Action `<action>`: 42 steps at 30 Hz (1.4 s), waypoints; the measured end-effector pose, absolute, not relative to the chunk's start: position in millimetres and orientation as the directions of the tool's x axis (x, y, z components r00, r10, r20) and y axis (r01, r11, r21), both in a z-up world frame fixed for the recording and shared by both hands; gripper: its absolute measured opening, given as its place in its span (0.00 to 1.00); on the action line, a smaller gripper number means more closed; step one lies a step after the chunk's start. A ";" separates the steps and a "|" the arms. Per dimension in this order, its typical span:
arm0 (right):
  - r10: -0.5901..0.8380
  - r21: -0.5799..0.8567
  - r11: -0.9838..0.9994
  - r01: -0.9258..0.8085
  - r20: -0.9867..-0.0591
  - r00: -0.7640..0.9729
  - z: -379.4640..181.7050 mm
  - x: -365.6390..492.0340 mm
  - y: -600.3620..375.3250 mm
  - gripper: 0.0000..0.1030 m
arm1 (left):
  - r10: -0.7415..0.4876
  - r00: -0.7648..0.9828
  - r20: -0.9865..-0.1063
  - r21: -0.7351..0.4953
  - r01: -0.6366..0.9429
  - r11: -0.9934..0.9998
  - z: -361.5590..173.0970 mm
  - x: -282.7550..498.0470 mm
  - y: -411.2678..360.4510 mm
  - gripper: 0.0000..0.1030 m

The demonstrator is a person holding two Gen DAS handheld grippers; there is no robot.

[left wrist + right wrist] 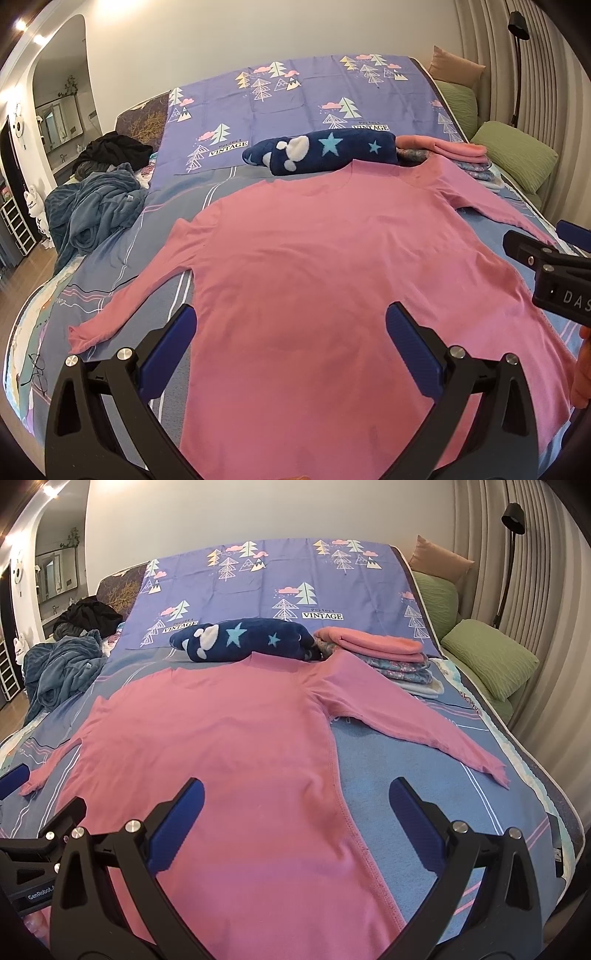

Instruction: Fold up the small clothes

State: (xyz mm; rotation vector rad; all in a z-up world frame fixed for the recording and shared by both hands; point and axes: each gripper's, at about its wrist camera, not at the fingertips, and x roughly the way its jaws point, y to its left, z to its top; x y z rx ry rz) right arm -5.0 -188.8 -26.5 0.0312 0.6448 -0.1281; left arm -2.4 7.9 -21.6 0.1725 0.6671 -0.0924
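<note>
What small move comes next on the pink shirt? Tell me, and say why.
Probably take the right gripper to the right sleeve and fold it across the body. The shirt lies flat with both sleeves spread out, and both grippers are open and hold nothing, the left gripper over the hem.

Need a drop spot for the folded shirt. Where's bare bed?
Free: purple tree-print sheet beyond the navy star blanket; blue strip between pink shirt body and its right sleeve. Crowded: folded stack by the collar, blue blanket heap on the left edge.
</note>
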 end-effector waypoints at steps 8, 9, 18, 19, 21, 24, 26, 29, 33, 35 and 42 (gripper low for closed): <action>-0.106 -0.005 0.992 0.130 -0.606 0.788 -29.1 -5.5 -188.2 0.98 | -0.032 0.782 -0.623 0.128 0.141 0.982 -22.0 -2.6 8.5 0.99; -0.105 -0.005 0.992 0.129 -0.607 0.787 -29.6 -5.7 -188.0 0.98 | -0.032 0.781 -0.624 0.127 0.142 0.982 -22.4 -2.3 8.8 0.99; -0.104 -0.003 0.992 0.130 -0.615 0.782 -33.1 -4.1 -188.5 0.98 | -0.036 0.776 -0.630 0.124 0.147 0.981 -25.9 -1.8 9.3 0.99; -0.105 -0.003 0.992 0.130 -0.614 0.782 -32.8 -4.2 -188.6 0.98 | -0.036 0.776 -0.630 0.125 0.146 0.981 -26.2 -1.8 9.1 0.99; -0.104 -0.003 0.992 0.130 -0.614 0.782 -32.9 -4.4 -188.6 0.98 | -0.035 0.776 -0.629 0.125 0.146 0.981 -26.1 -1.8 9.2 0.99; -0.105 -0.004 0.991 0.131 -0.615 0.781 -33.6 -4.4 -188.3 0.98 | -0.028 0.782 -0.623 0.127 0.136 0.982 -26.6 -2.4 9.3 0.99; -0.104 -0.002 0.992 0.130 -0.616 0.781 -33.6 -4.4 -188.6 0.98 | -0.029 0.781 -0.624 0.126 0.137 0.982 -27.0 -2.7 9.5 0.99; -0.104 -0.001 0.991 0.132 -0.618 0.779 -35.6 -4.4 -188.9 0.98 | -0.028 0.779 -0.626 0.125 0.136 0.983 -27.7 -2.8 10.0 0.99; -0.105 -0.003 0.991 0.131 -0.617 0.780 -36.1 -4.8 -188.8 0.98 | -0.025 0.778 -0.628 0.127 0.134 0.983 -29.0 -2.8 10.3 0.99; -0.105 -0.003 0.991 0.132 -0.618 0.779 -36.0 -4.4 -189.0 0.98 | -0.023 0.774 -0.632 0.126 0.133 0.983 -30.7 -1.3 11.4 0.99; -0.107 -0.001 0.991 0.136 -0.620 0.777 -37.3 -3.9 -189.7 0.98 | -0.022 0.772 -0.635 0.126 0.132 0.983 -32.2 -0.7 14.3 0.99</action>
